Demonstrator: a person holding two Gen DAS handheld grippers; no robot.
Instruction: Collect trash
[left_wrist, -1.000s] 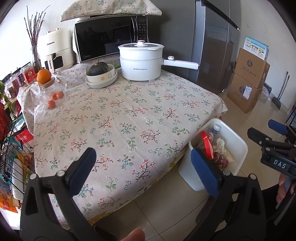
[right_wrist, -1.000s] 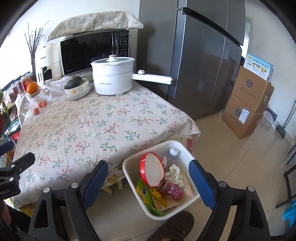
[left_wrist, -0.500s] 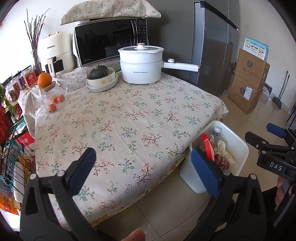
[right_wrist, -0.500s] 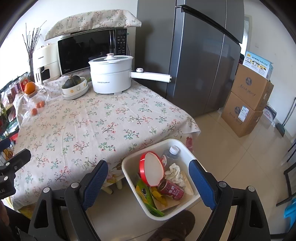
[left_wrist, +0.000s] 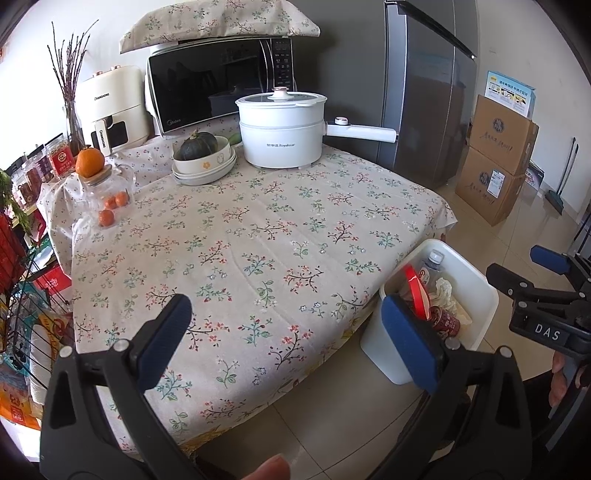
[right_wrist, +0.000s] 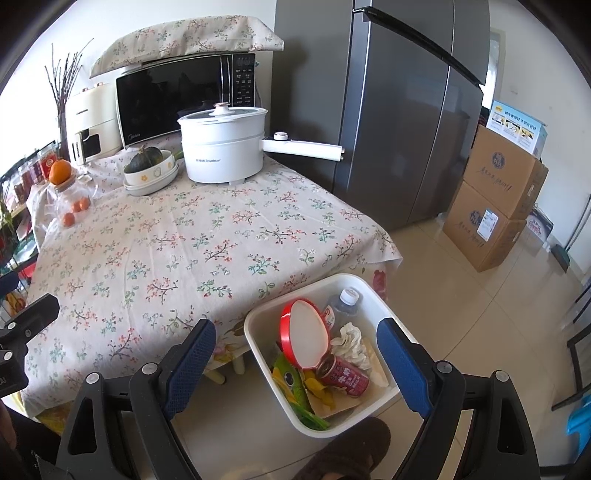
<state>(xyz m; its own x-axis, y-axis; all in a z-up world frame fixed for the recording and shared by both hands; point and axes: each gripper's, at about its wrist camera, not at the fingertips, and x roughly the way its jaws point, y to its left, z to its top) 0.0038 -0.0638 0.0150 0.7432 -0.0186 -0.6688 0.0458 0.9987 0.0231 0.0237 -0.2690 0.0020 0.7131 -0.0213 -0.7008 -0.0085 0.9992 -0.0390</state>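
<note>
Both hand-held grippers hang empty over the table's near edge.

The left hand-held gripper tilts down over the flowered table, jaws wide, gripping nothing; the right hand-held gripper (likewise angled down) gapes above the white bin on the floor beside the table, where a red can, bottle and red-rimmed lid lie.

Read "Royalstar" on the front of the white electric pot. Read "CHANGHONG" across the top of the cream air fryer, and "Midea" at the microwave's lower left corner. Read "DAS" on the right tool. Print on the cardboard boxes too small to read.
</note>
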